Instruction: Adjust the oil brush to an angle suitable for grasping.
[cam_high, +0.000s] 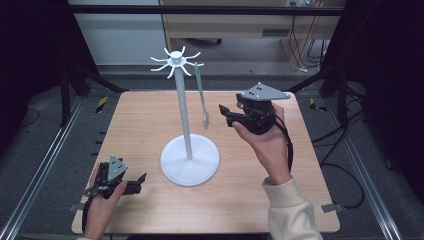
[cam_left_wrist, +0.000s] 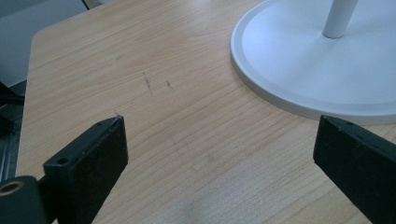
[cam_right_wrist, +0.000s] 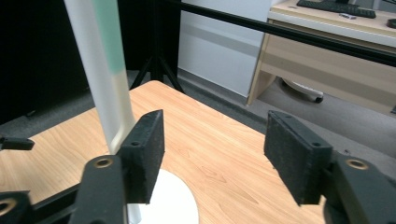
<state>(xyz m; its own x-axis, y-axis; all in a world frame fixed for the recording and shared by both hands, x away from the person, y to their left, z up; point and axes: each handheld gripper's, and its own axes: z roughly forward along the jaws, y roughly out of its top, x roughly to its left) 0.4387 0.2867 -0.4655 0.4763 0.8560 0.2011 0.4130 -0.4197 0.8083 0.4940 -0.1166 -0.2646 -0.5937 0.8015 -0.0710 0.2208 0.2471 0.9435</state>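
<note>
Right claw (cam_right_wrist: 212, 154) gapes — fork (cam_high: 204, 117) hangs.

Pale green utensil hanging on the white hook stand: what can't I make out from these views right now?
- Pale green hanging utensil: high view, too small to tell its kind or how its top sits on the hook.
- Same utensil, right gripper view: blurred, ends cut off by the top edge and right gripper's jaw.
- White stand's round base: left gripper view, cut off by the frame edge.
</note>
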